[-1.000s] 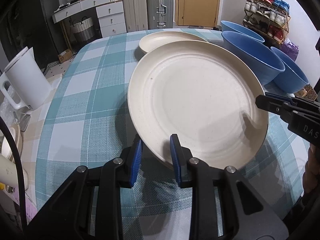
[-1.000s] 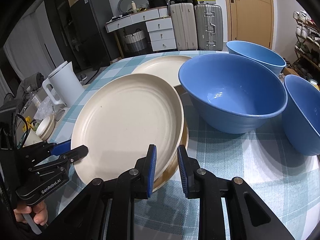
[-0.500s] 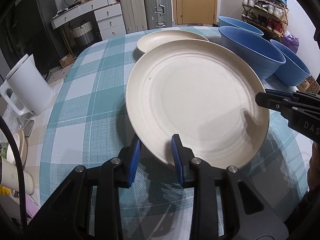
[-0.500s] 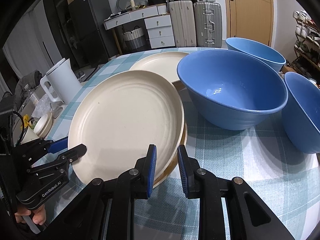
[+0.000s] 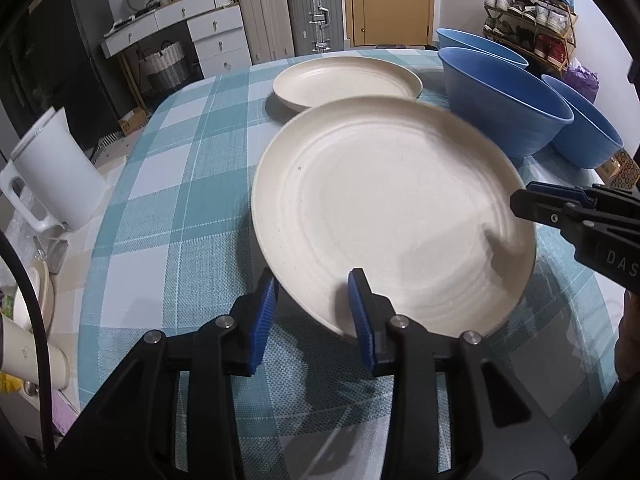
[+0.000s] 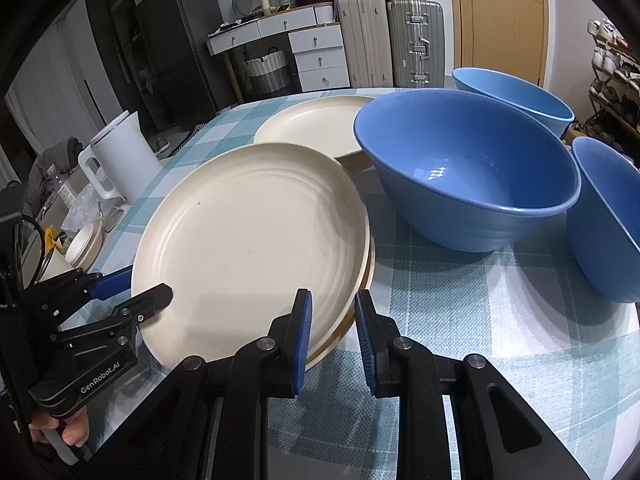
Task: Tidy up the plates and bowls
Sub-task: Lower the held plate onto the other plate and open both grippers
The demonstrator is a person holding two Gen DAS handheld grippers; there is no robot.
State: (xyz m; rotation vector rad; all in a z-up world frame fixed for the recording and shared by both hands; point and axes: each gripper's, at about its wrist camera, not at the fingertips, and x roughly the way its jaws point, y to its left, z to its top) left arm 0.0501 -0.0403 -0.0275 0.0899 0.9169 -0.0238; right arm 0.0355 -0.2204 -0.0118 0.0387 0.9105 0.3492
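Left tool (image 5: 312, 285), its jaws just opening, loosely straddles the top plate's (image 5: 392, 208) rim. Right tool (image 6: 333, 300) pinches the opposite rim, nearly closed. Gripped one-sided over the lower plate (image 6: 369, 264) near the counter's (image 5: 160, 200) front edge, it may tip and slide off-centre.

Non-task stuff: teal plaid table (image 5: 168, 184), white kettle (image 5: 52, 184) at its left edge, two suitcases (image 5: 292, 12) by wooden door (image 5: 390, 0), white drawers (image 6: 316, 54), wicker basket (image 6: 266, 70), shoe rack (image 5: 528, 12).
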